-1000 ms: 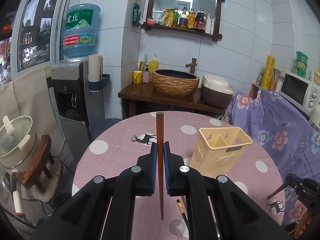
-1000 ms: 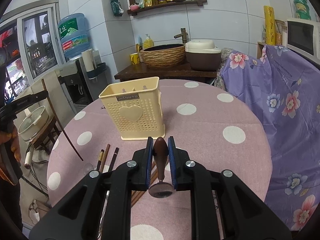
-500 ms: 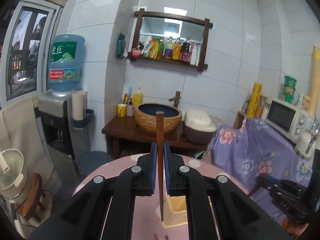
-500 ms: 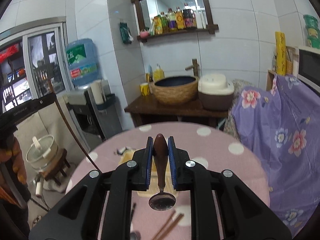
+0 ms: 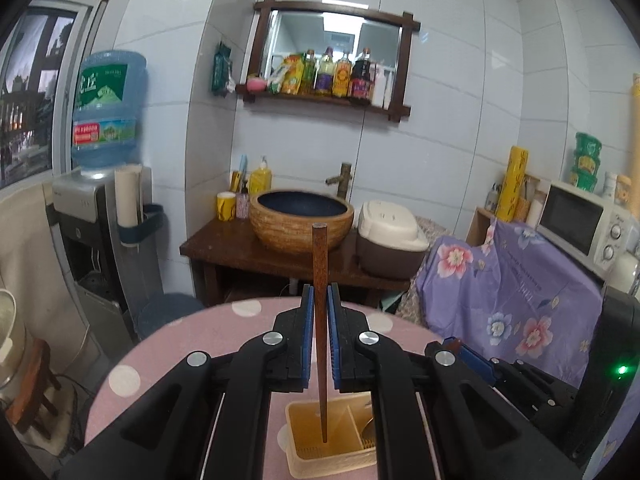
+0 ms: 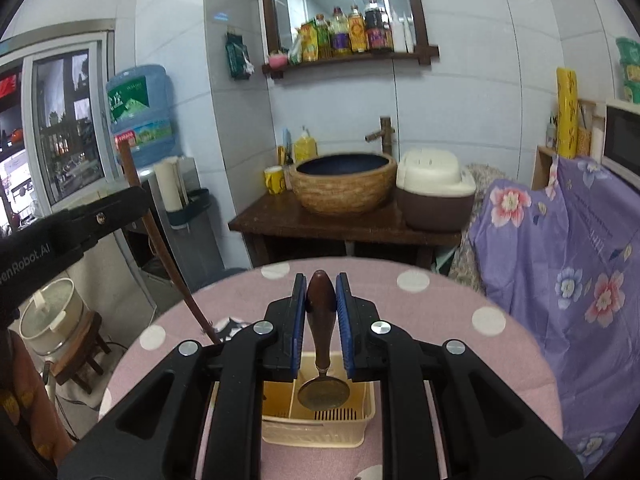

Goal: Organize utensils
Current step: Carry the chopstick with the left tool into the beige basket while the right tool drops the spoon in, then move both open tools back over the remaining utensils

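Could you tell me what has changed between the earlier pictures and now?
Both grippers have been carried up and over the cream utensil holder, which earlier stood ahead of them. The chopstick's tip now hangs over its left compartment and the spoon's bowl over the holder. Unchanged: the left gripper stays clamped on the chopstick, the right gripper on the spoon; nothing released.

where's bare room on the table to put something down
Bare pink tablecloth lies beyond and right of the cream utensil holder, toward the purple floral cloth. It is crowded over the holder: right gripper with spoon, left gripper with chopstick.
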{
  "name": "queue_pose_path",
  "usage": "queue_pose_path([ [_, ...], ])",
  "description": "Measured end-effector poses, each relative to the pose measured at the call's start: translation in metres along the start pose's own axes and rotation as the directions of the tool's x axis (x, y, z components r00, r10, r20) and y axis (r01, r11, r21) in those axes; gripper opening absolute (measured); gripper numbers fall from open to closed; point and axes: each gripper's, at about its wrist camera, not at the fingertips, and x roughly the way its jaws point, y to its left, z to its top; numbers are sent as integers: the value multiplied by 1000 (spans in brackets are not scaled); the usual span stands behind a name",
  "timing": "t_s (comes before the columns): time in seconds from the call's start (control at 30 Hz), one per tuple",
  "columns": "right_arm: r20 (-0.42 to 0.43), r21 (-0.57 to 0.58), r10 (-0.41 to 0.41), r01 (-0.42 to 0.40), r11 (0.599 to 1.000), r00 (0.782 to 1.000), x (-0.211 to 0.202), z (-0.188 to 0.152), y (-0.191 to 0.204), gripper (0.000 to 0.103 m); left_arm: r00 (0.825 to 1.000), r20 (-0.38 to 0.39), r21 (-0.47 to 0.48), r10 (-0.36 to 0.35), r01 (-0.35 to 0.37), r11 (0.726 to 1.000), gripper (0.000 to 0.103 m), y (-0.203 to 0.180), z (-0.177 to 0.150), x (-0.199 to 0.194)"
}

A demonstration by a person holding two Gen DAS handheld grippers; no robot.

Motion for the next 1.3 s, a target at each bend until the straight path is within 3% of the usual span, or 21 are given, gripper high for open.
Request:
queue_pose_path([
  [0.27,-84,2,-6,6,1000,996,29,-45,-4,16,993,-122,-16,2,-4,1000,8,10,-51,36],
  [0.5,-88,-28,-33,30,999,996,36,-59,-2,16,992,-118,27,35,-32,999,8,9,-65,43],
  [0.6,-81,-28,-35,33,999,996,35,-59,-4,17,992,-124,41,17,-12,999,8,7,-64,42],
  [0.63,-73,-26,-34,32,999,997,34,-58,-5,28,992,-129,47,12,-6,999,12,6,-63,39],
  [0.67,-66,-24,-34,32,999,997,31,-58,-6,38,992,-128,53,7,0,999,27,6,-64,37],
  [0.7,-51,-16,-38,37,999,998,26,-59,-7,52,993,-119,54,9,-3,999,34,6,-65,32],
  [0.73,-34,-6,-56,55,998,998,20,-59,-9,58,994,-106,53,13,-7,999,45,9,-67,27],
  [0.77,-17,7,-64,65,998,998,12,-60,-12,58,996,-93,46,5,-1,999,58,12,-69,20],
  [0.8,-11,17,-64,64,998,998,6,-62,-15,58,996,-86,36,-2,5,999,62,15,-72,13],
  [0.93,-25,15,-104,104,994,994,-18,-82,-22,58,992,-125,11,12,-11,1000,70,33,-95,-6],
  [1.07,-89,-4,-141,142,990,986,-36,-121,-29,59,982,-181,-3,48,-50,999,71,56,-129,-24],
  [1.3,-247,-23,-210,211,977,946,-42,-203,-40,59,953,-285,20,104,-103,995,68,78,-195,-46],
])
